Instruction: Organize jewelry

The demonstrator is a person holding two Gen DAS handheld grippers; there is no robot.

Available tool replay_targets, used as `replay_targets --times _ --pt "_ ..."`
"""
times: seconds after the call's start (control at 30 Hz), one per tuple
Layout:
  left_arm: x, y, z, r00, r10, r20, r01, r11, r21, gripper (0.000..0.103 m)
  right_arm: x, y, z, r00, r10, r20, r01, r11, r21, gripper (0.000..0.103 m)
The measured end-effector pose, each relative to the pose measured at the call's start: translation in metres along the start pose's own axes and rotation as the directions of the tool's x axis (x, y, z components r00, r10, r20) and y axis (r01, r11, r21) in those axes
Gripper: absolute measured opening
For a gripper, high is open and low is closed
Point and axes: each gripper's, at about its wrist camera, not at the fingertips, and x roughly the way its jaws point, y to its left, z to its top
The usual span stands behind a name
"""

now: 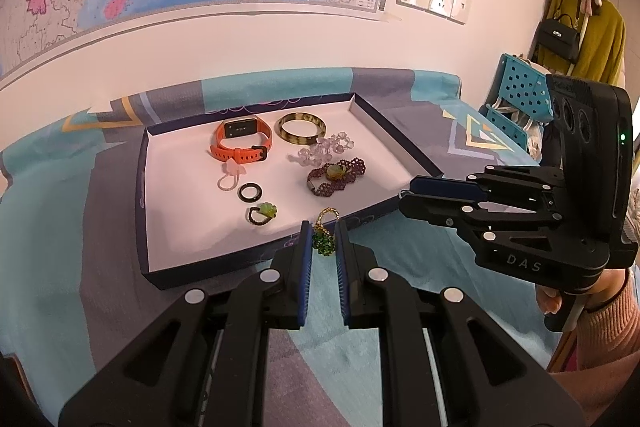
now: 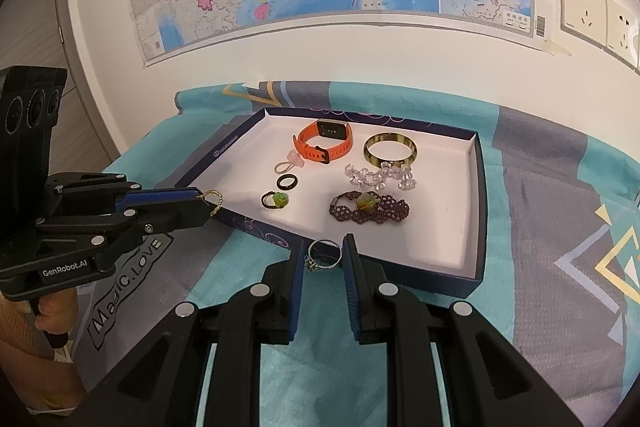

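My left gripper (image 1: 324, 241) is shut on a ring with green beads and a gold beaded band (image 1: 325, 229), just over the near rim of the dark blue tray (image 1: 141, 187). In the right wrist view that left gripper (image 2: 207, 205) shows the gold band (image 2: 215, 202) sticking out past its tips. My right gripper (image 2: 323, 255) is shut on a silver ring (image 2: 335, 261) in front of the tray's near wall (image 2: 400, 269). Seen from the left wrist, the right gripper (image 1: 404, 195) hovers at the tray's right corner. The tray's white floor holds several pieces of jewelry.
In the tray lie an orange watch (image 1: 240, 143), a tortoise bangle (image 1: 301, 127), a clear crystal bracelet (image 1: 324, 149), a purple beaded bracelet (image 1: 336, 175), a pink loop (image 1: 231, 175), a black ring (image 1: 250, 192) and a green flower ring (image 1: 264, 213). A patterned teal cloth (image 2: 560, 187) covers the table against the wall.
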Motion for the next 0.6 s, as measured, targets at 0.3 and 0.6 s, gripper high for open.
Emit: replay_targets --times 0.3,0.6 --pt "-0.0001 0.0003 0.0053 1.000 0.003 0.010 -0.003 1.000 0.006 0.012 0.0010 -0.0018 0.0037 1.000 -0.002 0.006 0.002 1.000 0.001 0.017" --pt "0.0007 0.0012 0.0077 1.000 0.006 0.011 -0.006 1.000 0.006 0.012 0.0023 -0.0023 0.0058 1.000 -0.003 0.008 0.003 1.000 0.000 0.017"
